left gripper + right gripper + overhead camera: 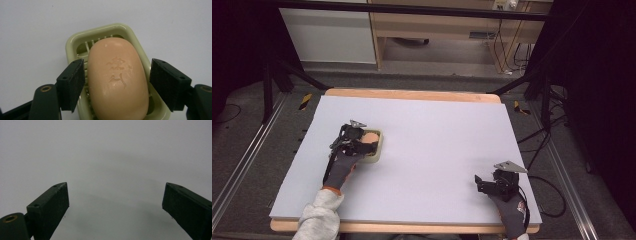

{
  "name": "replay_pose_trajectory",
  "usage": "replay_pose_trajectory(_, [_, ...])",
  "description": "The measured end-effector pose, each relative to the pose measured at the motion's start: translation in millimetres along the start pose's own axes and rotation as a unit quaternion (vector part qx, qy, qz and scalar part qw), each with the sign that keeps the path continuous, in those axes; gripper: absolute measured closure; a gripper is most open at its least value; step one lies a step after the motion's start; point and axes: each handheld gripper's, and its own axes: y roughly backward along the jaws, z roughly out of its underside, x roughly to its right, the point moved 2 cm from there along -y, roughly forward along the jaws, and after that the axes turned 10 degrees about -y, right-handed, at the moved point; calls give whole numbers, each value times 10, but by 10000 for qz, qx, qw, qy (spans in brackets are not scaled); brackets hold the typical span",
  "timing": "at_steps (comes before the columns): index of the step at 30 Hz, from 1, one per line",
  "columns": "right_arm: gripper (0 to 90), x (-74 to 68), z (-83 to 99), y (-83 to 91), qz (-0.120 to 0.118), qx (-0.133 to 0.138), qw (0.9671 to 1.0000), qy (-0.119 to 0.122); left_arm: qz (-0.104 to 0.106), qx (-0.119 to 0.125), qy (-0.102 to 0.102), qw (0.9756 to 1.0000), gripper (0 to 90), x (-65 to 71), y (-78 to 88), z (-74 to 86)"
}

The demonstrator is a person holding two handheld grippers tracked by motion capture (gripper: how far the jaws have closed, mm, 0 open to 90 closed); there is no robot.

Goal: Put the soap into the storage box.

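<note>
A peach oval soap bar (117, 82) with a stamped mark lies in a pale green slotted soap dish (100, 28) on the grey table mat. My left gripper (117, 72) is open with one jaw on each side of the bar; the left pad (73, 82) sits right beside the soap, while the right pad (167, 82) stands a little apart. From above, the soap (371, 137) and dish (377, 156) sit at the mat's left, under the left gripper (361, 142). My right gripper (479, 182) rests near the front right, and its jaws (115, 195) are open with nothing between them.
The grey mat (427, 130) covers a wooden table, with bare surface between the two grippers and toward the back. Dark stands, cables and a wooden cabinet lie beyond the table's far edge.
</note>
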Motion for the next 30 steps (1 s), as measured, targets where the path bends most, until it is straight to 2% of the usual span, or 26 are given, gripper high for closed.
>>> replay_pose_trajectory(12, [73,10,-1,17,45,30,10000,-64,58,459,-30,9989,279,64,342,64])
replay_pose_trajectory(15, [73,21,0,21,64,55,9999,-71,23,527,-133,9985,279,92,411,115])
replay_pose_trajectory(22, [69,44,0,48,114,116,9998,-111,-10,889,-48,9960,279,131,566,246])
replay_pose_trajectory(27, [68,60,0,54,160,116,9997,-139,-99,939,-131,9954,273,139,638,371])
replay_pose_trajectory(30, [66,67,0,56,187,130,9996,-169,-124,974,-65,9951,269,126,675,469])
